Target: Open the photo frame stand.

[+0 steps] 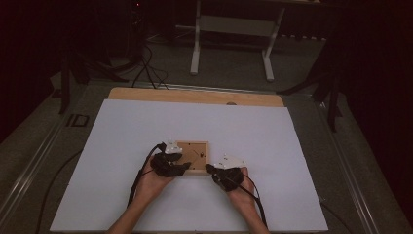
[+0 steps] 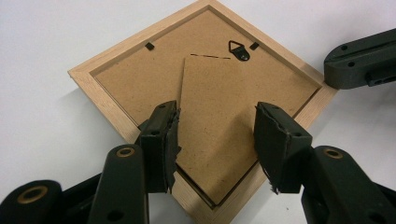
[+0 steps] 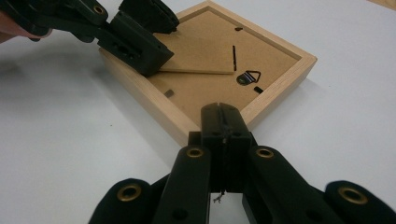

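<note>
At the near middle of the white table (image 1: pixel 122 146), the left gripper (image 2: pixel 217 140) hangs over the back of a wooden picture frame (image 2: pixel 105 100), its jaws apart on either side of the frame's cardboard stand flap (image 2: pixel 215 116); the pads do not press on the flap. The right gripper (image 3: pixel 223 122), jaws closed together with nothing between them, rests its tip against the frame's nearest corner. The frame lies face down, a small metal hanger (image 3: pixel 250 77) on its backing.
</note>
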Motion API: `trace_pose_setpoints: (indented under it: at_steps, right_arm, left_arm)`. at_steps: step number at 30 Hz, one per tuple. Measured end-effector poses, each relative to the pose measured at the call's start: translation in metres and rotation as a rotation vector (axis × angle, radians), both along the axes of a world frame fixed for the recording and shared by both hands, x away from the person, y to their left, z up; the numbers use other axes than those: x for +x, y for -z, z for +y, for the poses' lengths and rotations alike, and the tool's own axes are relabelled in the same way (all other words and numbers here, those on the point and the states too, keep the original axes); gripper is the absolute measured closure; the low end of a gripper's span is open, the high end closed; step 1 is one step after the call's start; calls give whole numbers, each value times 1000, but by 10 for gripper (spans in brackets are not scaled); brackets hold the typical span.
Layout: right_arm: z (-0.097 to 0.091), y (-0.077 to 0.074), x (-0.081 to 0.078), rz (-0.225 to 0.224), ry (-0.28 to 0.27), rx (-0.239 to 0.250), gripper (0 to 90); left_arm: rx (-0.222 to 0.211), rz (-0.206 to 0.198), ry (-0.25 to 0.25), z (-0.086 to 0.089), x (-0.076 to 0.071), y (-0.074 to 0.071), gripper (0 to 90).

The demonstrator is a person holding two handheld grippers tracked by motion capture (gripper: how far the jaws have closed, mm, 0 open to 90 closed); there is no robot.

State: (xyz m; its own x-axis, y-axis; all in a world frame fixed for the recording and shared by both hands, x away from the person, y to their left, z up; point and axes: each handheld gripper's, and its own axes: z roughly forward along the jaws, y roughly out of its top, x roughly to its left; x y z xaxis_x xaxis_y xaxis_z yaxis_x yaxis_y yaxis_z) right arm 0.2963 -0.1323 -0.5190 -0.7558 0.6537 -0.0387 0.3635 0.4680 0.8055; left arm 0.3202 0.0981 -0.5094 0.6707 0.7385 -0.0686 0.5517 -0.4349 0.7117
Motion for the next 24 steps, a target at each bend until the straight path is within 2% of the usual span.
trace_pose_setpoints:
  at_steps: [7,14,18,24]
  right_arm:
    - [0,0,0,1,-1,-2,899]
    - [0,0,0,0,-1,-3,899]
    - [0,0,0,-3,-1,-4,900]
    - [0,0,0,-4,-1,-5,900]
  left_arm:
    - [3,6,-6,-1,0,-4,511]
    - [7,-8,-9,-5,3,-20,511]
    - [-10,-7,-13,-7,5,-27,511]
    - [-9,5,-11,-6,5,-25,508]
